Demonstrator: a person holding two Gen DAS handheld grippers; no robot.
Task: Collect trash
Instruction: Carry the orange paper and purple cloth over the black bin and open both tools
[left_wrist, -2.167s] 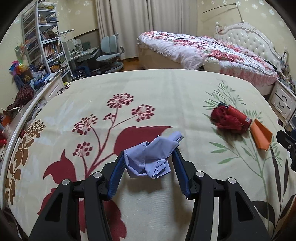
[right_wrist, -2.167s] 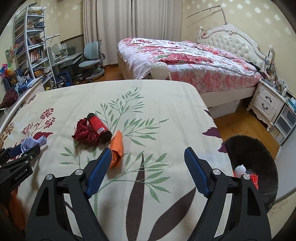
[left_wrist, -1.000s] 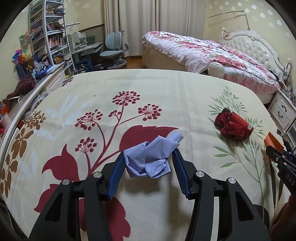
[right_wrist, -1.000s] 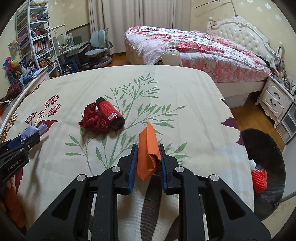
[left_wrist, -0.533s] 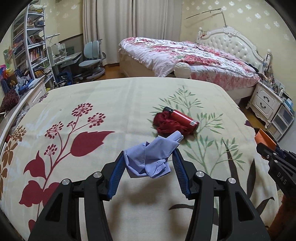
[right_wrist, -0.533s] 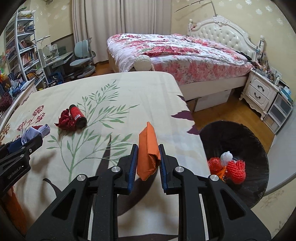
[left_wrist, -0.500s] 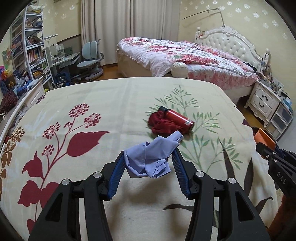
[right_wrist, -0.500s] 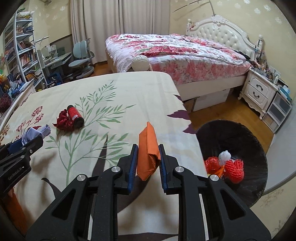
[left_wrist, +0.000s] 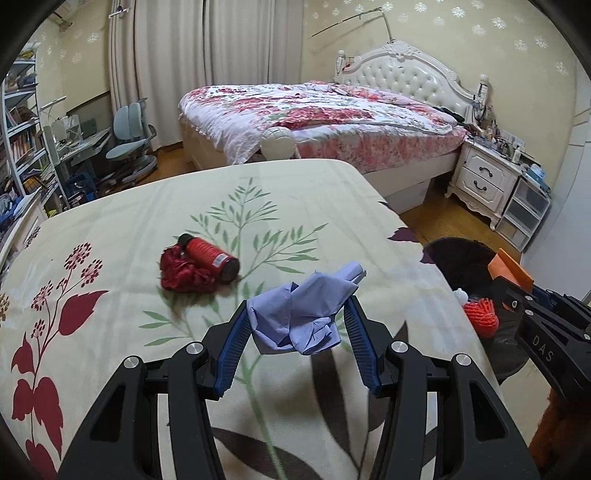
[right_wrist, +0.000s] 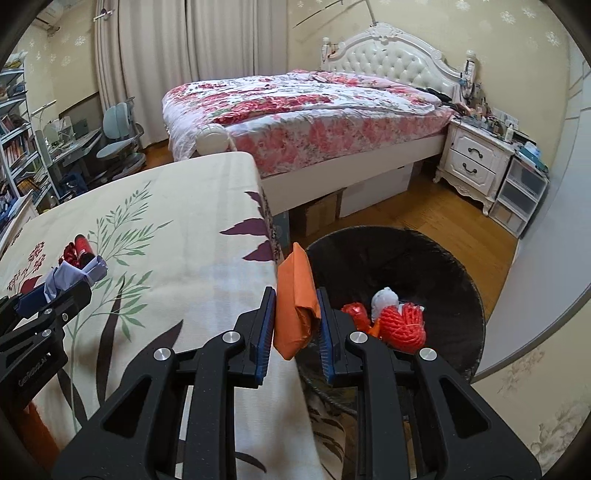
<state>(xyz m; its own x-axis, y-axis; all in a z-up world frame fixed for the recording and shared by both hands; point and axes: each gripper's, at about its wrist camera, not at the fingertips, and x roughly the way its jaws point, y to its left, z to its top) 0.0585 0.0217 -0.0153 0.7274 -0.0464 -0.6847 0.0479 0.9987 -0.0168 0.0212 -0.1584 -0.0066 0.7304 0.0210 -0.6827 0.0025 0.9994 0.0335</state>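
Bed (left_wrist: 314, 206): floral cover, carrying what trash remains.
Bin (right_wrist: 458, 273): black, on the floor beside the bed's right edge; holds red and white scraps.
Red bottle and rag (left_wrist: 195, 267): mid-bed, uncollected.
Right gripper (right_wrist: 295, 325): level, past the right edge, pinching orange packet (right_wrist: 293, 302) near the bin, likely for dropping.
Left gripper (left_wrist: 295, 332): low over the bed, clamping blue glove (left_wrist: 303, 314).

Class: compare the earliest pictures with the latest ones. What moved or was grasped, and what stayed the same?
The right gripper, open at first, closed on the orange packet and carried it from the bedspread to the black bin. The left gripper followed, still clamping the blue cloth. The red bottle stayed put.
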